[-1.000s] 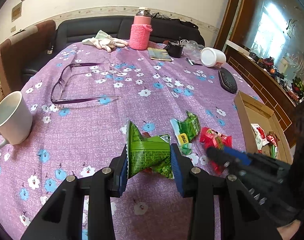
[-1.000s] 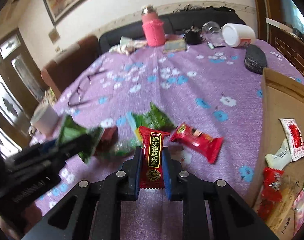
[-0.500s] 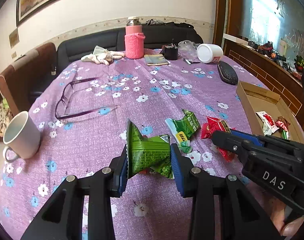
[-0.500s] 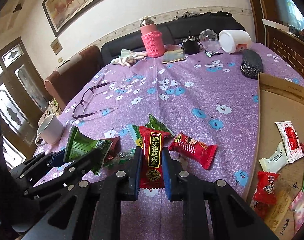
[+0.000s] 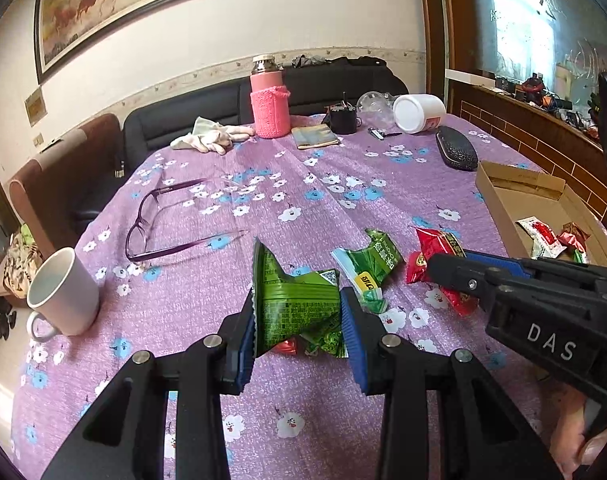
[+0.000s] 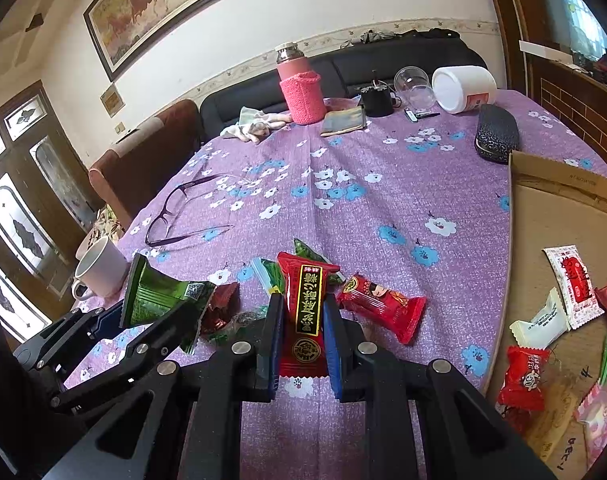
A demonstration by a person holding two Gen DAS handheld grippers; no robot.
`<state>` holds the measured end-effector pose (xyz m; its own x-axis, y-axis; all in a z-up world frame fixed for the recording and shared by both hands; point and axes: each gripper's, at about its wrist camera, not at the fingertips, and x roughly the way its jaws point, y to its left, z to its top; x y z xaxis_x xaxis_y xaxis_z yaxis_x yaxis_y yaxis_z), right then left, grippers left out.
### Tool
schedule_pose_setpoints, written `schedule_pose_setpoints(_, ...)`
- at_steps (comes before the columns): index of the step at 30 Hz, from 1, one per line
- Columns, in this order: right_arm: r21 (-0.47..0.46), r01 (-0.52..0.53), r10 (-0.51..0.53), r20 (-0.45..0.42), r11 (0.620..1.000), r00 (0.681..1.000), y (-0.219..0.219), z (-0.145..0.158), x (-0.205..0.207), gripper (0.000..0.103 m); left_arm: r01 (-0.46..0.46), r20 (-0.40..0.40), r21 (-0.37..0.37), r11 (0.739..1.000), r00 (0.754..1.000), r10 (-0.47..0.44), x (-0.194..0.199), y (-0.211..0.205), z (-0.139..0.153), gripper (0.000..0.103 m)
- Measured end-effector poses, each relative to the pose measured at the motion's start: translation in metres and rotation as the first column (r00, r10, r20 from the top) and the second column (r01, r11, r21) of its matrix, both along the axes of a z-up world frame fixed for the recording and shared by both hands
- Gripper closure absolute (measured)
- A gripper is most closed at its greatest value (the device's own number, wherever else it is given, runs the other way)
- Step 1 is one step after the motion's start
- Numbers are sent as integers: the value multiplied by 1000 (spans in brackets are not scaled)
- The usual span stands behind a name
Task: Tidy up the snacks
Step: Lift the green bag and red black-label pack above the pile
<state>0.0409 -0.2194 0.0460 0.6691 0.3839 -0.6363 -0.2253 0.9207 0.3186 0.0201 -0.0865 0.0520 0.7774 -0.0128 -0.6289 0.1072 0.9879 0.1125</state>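
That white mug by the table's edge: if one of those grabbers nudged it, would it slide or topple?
The white mug stands upright on a wide base, so it would probably slide rather than tip. The purple floral tablecloth may bunch and drag under it. It sits close to the table's edge, so a push outward risks a fall, and it looks ceramic, likely breakable.

Two fisheye views, each mounted just behind a claw and looking forward and downward along its two fingers, close over the purple flowered tablecloth (image 5: 223, 312). Left view: fingers low in frame, right gripper (image 5: 435, 268) intruding from the right. Right view: left gripper (image 6: 159, 312) entering from the left. Shared ahead of both claws: snack pile, glasses (image 6: 183, 216), pink bottle (image 5: 269, 104), cardboard box (image 6: 551, 208) off to the right.
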Motion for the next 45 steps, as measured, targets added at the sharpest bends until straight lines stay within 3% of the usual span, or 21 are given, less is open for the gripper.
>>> schedule_pose_setpoints(24,0,39,-39,12,999,999,-8,4,-2,83,8,68,60,998,998,-12,-10,-9,5,66)
schedule_pose_setpoints(45,18,100,-100,4,995,995,-26,6,3,83,31,82,57,998,996,-35,-12,-10,10,66)
